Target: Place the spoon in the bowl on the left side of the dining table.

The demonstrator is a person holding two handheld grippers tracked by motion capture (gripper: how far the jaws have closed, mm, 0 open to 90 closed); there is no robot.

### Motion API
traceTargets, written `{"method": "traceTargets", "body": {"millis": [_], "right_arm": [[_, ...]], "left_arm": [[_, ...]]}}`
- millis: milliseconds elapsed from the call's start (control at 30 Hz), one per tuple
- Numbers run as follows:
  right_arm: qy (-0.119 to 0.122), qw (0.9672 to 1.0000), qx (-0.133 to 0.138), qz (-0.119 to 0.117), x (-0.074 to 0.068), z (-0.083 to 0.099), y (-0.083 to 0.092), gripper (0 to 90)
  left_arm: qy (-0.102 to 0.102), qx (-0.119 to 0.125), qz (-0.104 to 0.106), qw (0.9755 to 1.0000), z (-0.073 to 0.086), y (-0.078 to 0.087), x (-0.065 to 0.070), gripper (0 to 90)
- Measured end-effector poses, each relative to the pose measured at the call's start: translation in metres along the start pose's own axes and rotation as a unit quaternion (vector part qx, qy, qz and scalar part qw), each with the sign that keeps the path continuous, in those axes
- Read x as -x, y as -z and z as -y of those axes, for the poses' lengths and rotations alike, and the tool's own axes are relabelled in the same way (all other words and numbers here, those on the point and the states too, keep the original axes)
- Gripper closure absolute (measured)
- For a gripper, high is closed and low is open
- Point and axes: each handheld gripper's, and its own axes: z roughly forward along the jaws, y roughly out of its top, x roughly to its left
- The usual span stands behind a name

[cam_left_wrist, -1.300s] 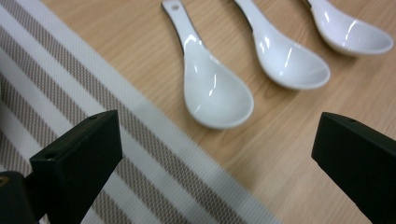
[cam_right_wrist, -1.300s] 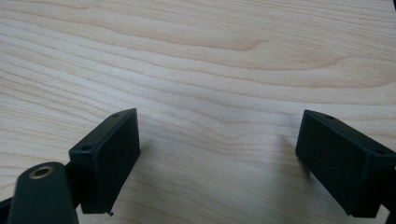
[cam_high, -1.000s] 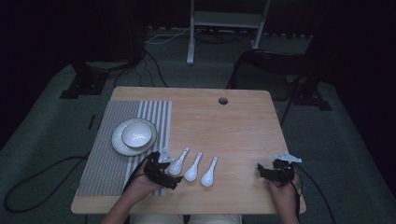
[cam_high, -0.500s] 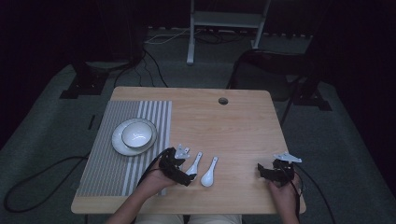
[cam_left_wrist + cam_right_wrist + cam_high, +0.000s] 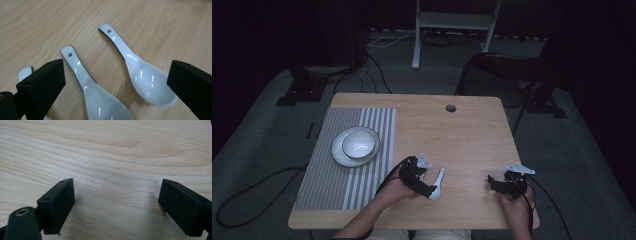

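Three white ceramic spoons lie side by side on the wooden table (image 5: 462, 130). In the left gripper view the right spoon (image 5: 140, 67) and the middle spoon (image 5: 95, 92) lie between my open jaws, and the third spoon (image 5: 25, 73) peeks out behind the left jaw. My left gripper (image 5: 117, 77) hovers just above them, touching none. From above, the left gripper (image 5: 418, 176) covers most of the spoons, with one spoon (image 5: 438, 182) showing at its right. My right gripper (image 5: 498, 184) rests near the table's front right, and it (image 5: 117, 195) stands open over bare wood.
A white bowl (image 5: 358, 144) sits on a white plate (image 5: 338, 156) on a grey striped placemat (image 5: 337, 190) at the table's left. A small round hole (image 5: 451, 108) marks the far edge. A chair and stand legs stand on the floor beyond the table.
My left gripper has moved right along the front of the table, from the left end of the spoon row to over its middle. The right gripper has stayed put.
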Motion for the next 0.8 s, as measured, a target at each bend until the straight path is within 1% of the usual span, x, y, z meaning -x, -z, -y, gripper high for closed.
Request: {"method": "traceTargets", "body": {"millis": [33, 67, 100, 133, 233, 267, 300, 333, 400, 467, 500, 533, 567, 600, 633, 767, 800], "right_arm": [[0.0, 1.0, 0.0, 0.0, 0.0, 0.0, 0.0, 13.0], [0.0, 1.0, 0.0, 0.0, 0.0, 0.0, 0.0, 13.0], [0.0, 1.0, 0.0, 0.0, 0.0, 0.0, 0.0, 13.0], [0.0, 1.0, 0.0, 0.0, 0.0, 0.0, 0.0, 13.0], [0.0, 1.0, 0.0, 0.0, 0.0, 0.0, 0.0, 13.0], [0.0, 1.0, 0.0, 0.0, 0.0, 0.0, 0.0, 13.0], [0.0, 1.0, 0.0, 0.0, 0.0, 0.0, 0.0, 13.0], [0.0, 1.0, 0.0, 0.0, 0.0, 0.0, 0.0, 13.0], [0.0, 1.0, 0.0, 0.0, 0.0, 0.0, 0.0, 13.0], [0.0, 1.0, 0.0, 0.0, 0.0, 0.0, 0.0, 13.0], [0.0, 1.0, 0.0, 0.0, 0.0, 0.0, 0.0, 13.0], [0.0, 1.0, 0.0, 0.0, 0.0, 0.0, 0.0, 13.0], [0.0, 1.0, 0.0, 0.0, 0.0, 0.0, 0.0, 13.0], [0.0, 1.0, 0.0, 0.0, 0.0, 0.0, 0.0, 13.0], [0.0, 1.0, 0.0, 0.0, 0.0, 0.0, 0.0, 13.0], [0.0, 1.0, 0.0, 0.0, 0.0, 0.0, 0.0, 13.0], [0.0, 1.0, 0.0, 0.0, 0.0, 0.0, 0.0, 13.0]], "left_arm": [[0.0, 0.0, 0.006, 1.0, -0.002, -0.003, 0.001, 1.8], [0.0, -0.002, 0.005, 1.0, -0.004, -0.005, 0.002, 1.8], [-0.001, -0.003, 0.011, 0.9999, -0.007, -0.01, 0.003, 1.9], [-0.001, -0.003, 0.011, 0.9999, -0.007, -0.01, 0.003, 1.8], [0.001, -0.009, 0.013, 0.9999, -0.014, -0.019, 0.006, 1.8], [0.001, -0.009, 0.013, 0.9999, -0.014, -0.019, 0.006, 1.8], [0.001, -0.011, 0.019, 0.9998, -0.016, -0.024, 0.008, 1.8], [0.001, -0.011, 0.019, 0.9998, -0.016, -0.024, 0.008, 1.8], [0.0, -0.018, 0.022, 0.9996, -0.018, -0.03, 0.01, 1.8], [0.004, -0.024, 0.022, 0.9995, -0.019, -0.035, 0.011, 1.9], [0.007, -0.026, 0.02, 0.9994, -0.02, -0.038, 0.011, 6.3], [0.011, -0.026, 0.021, 0.9994, -0.021, -0.039, 0.011, 6.3], [0.015, -0.032, 0.02, 0.9992, -0.022, -0.043, 0.011, 6.3], [0.015, -0.032, 0.02, 0.9992, -0.022, -0.043, 0.011, 7.2], [0.017, -0.034, 0.017, 0.9991, -0.023, -0.046, 0.012, 12.6], [0.021, -0.042, 0.012, 0.9988, -0.024, -0.049, 0.013, 14.8], [0.022, -0.042, 0.011, 0.9988, -0.025, -0.05, 0.013, 17.2]]}}
